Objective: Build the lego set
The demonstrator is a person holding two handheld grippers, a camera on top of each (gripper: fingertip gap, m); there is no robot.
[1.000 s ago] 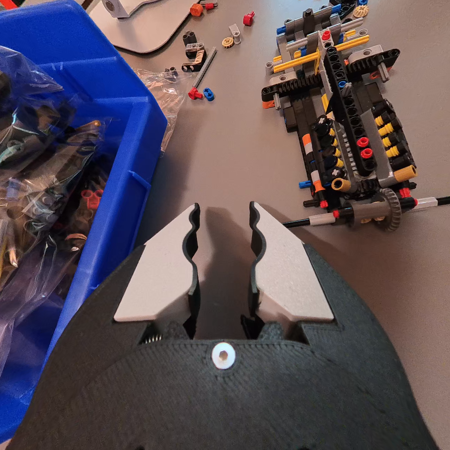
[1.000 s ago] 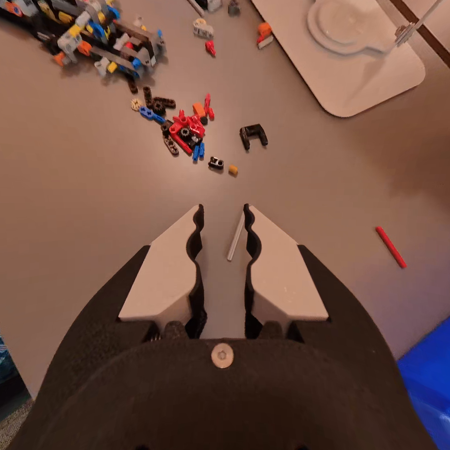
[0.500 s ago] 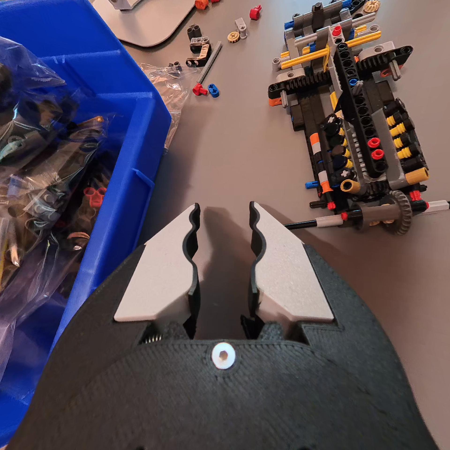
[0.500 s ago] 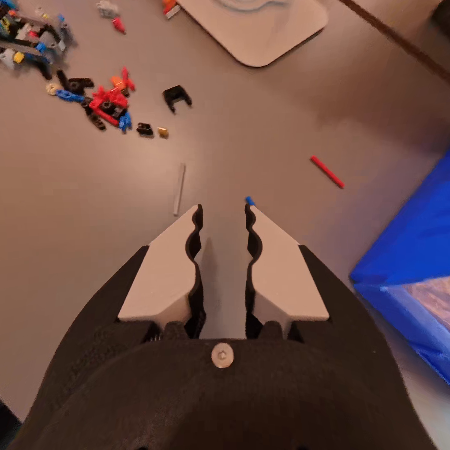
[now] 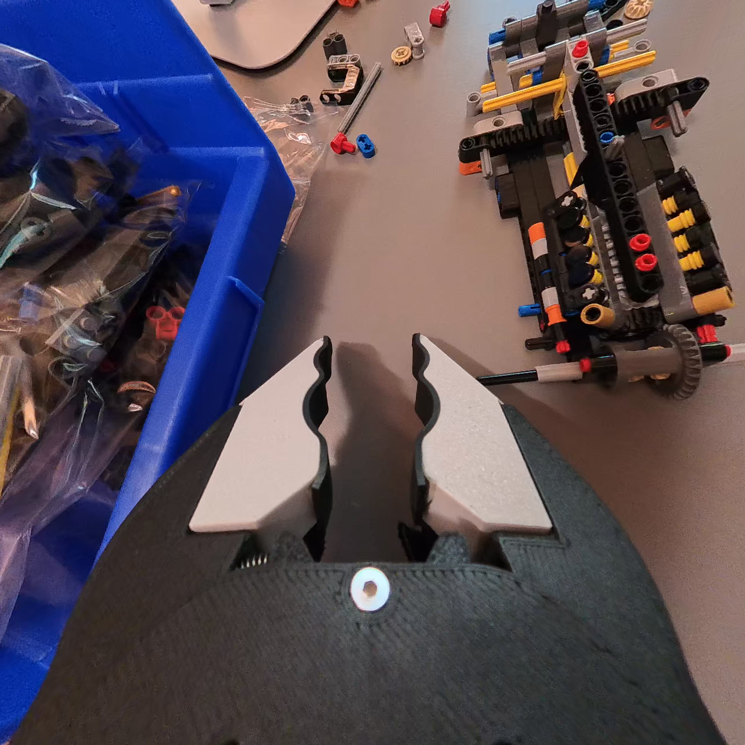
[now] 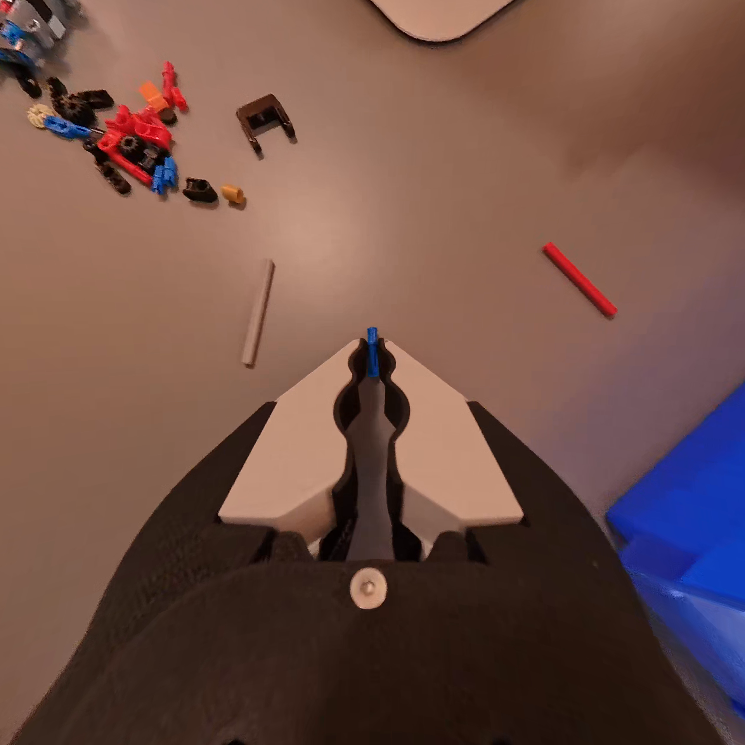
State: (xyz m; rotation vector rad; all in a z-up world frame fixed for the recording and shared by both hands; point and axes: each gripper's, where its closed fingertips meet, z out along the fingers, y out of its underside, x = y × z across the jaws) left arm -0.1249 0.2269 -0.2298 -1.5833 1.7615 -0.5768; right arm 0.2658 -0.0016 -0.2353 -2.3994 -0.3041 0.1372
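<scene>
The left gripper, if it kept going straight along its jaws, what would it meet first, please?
Probably only bare table: the left gripper points between the blue bin and the lego chassis. Loose pieces lie farther ahead, slightly left.

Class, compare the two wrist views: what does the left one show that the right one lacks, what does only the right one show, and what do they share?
Only the left: the open left hand-held gripper, bagged parts in the blue bin, and the whole chassis.
Only the right: the right hand-held gripper shut on a blue pin, a red axle, a light grey axle.
Both: the bin, the table, loose pieces.
</scene>
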